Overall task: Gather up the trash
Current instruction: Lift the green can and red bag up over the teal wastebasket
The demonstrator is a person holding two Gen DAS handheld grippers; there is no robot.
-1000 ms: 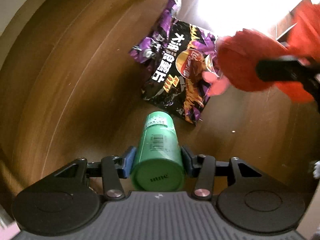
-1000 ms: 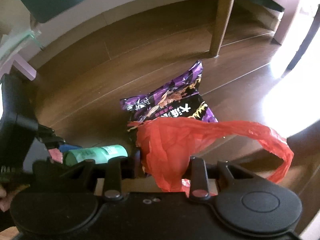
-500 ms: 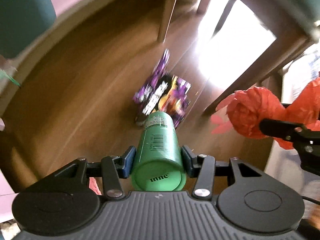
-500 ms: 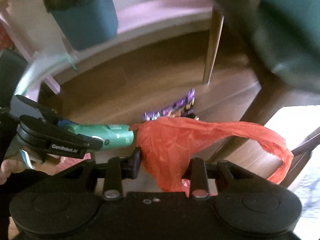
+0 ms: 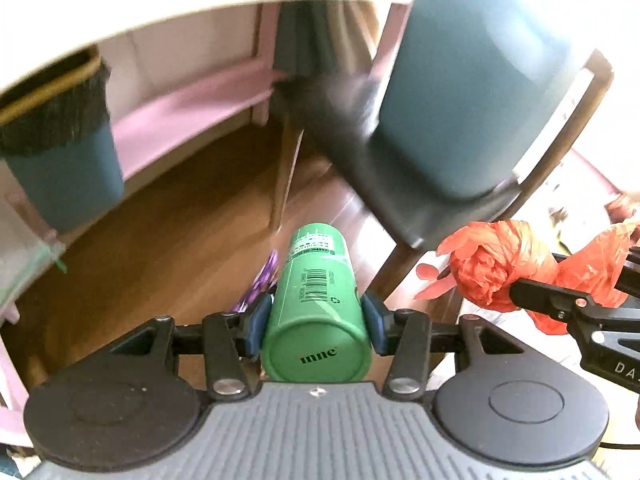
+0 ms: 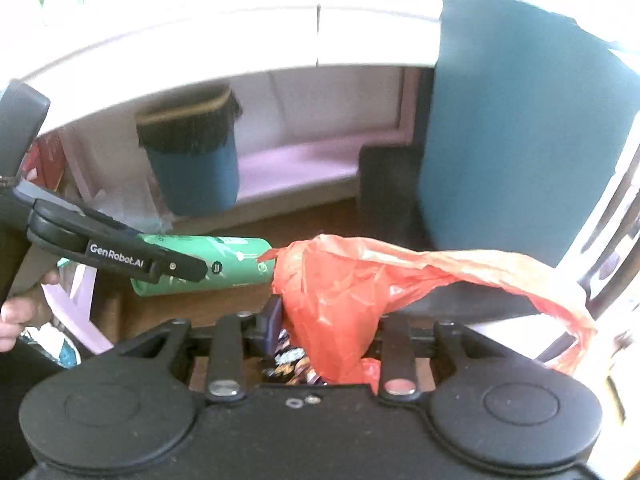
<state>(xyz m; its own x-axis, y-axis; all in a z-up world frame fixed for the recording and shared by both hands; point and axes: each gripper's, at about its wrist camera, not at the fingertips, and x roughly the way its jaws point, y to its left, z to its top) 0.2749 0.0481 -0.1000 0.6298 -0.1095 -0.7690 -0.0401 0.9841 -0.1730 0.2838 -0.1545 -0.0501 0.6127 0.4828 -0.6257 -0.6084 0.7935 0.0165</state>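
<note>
My left gripper [image 5: 316, 312] is shut on a green can [image 5: 316, 304], held lying lengthwise above the wooden floor; the can also shows in the right wrist view [image 6: 224, 264]. My right gripper [image 6: 328, 320] is shut on a crumpled red plastic bag [image 6: 344, 292], whose loose handle trails to the right. The bag shows in the left wrist view [image 5: 496, 264], to the right of the can. A purple snack bag [image 5: 262, 280] lies on the floor below, mostly hidden by the can; a bit of it shows under the right gripper [image 6: 292, 360].
A dark teal bin with a black liner [image 6: 192, 156] stands under a white desk [image 6: 240, 36]. A teal-backed chair [image 5: 472, 92] with wooden legs stands close on the right. A pink shelf [image 5: 188, 108] runs along the wall.
Both grippers have risen from the floor with their loads and tilted up. The snack bag has dropped out of sight below; the bin, desk and chair have come into view.
</note>
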